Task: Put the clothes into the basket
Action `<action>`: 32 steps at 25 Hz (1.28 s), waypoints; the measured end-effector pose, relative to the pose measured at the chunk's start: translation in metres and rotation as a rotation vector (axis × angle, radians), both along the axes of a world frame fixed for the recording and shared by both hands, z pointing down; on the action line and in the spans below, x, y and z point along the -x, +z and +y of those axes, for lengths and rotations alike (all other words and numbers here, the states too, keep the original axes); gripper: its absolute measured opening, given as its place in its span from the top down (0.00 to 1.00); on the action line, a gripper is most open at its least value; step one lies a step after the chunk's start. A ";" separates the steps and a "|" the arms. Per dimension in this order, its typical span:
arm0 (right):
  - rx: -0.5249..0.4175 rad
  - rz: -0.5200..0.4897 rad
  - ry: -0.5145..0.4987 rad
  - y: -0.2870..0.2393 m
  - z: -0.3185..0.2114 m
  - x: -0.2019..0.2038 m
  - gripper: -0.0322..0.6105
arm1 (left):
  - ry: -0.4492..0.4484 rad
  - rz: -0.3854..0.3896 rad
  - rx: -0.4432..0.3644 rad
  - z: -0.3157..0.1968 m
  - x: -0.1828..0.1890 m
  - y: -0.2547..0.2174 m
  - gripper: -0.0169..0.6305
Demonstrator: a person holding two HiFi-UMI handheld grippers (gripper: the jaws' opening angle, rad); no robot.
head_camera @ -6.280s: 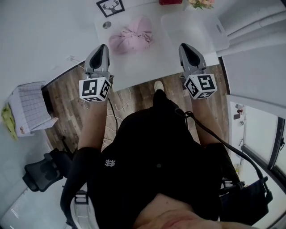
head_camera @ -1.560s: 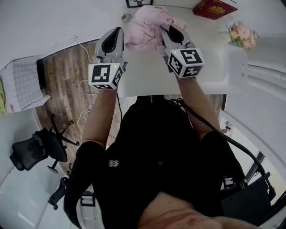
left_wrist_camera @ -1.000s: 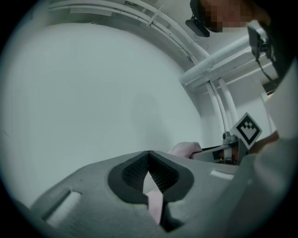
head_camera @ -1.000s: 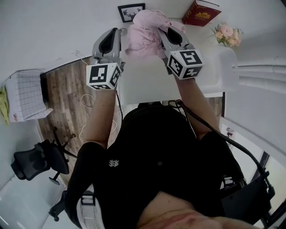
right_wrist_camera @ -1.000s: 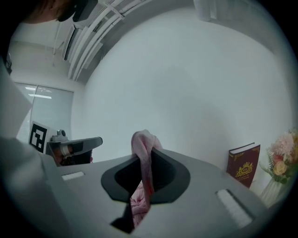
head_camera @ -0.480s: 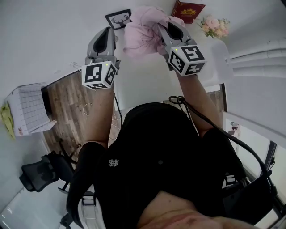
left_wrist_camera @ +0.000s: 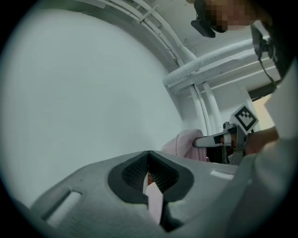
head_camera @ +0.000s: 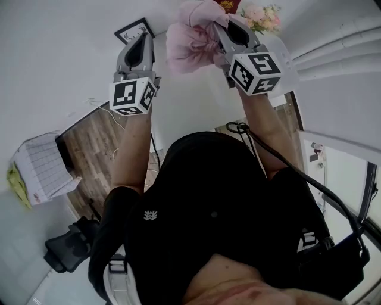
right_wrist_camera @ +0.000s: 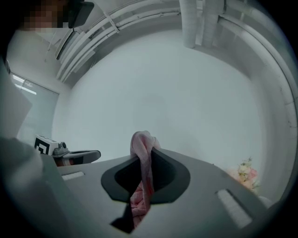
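Slippage looks possible: right gripper at one o'clock pinches only a thin fold of the bunched pink cloth.

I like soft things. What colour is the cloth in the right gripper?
Light pink; the cloth shows best in the head view.

White table has a small framed picture lying flat near its far left corner, plus a bunch of flowers at the back right. Wood floor below has a black office chair on it.
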State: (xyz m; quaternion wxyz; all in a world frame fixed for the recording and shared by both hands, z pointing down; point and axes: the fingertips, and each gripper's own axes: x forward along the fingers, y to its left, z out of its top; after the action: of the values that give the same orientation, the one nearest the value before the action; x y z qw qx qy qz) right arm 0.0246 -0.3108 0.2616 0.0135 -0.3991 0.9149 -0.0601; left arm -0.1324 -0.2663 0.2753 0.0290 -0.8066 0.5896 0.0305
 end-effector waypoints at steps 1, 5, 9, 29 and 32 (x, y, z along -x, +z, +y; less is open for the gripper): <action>0.000 -0.002 0.020 0.001 -0.001 -0.014 0.91 | 0.017 -0.003 0.002 -0.003 -0.012 0.002 0.98; -0.002 -0.014 0.095 0.006 -0.006 -0.084 0.91 | 0.081 -0.016 0.006 -0.016 -0.075 0.007 0.97; 0.005 -0.030 0.169 0.012 -0.008 -0.157 0.91 | 0.148 -0.032 0.012 -0.026 -0.142 0.012 0.98; 0.047 0.024 0.334 0.019 0.001 -0.170 0.91 | 0.348 0.000 0.012 -0.054 -0.157 0.012 0.98; 0.078 0.023 0.326 0.036 -0.016 -0.166 0.91 | 0.340 -0.005 0.027 -0.071 -0.149 0.023 0.98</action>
State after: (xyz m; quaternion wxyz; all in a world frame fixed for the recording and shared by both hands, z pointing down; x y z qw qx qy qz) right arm 0.1908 -0.3264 0.2976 -0.0030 -0.5433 0.8350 -0.0877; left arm 0.0170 -0.3377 0.2983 0.0143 -0.8951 0.4449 0.0250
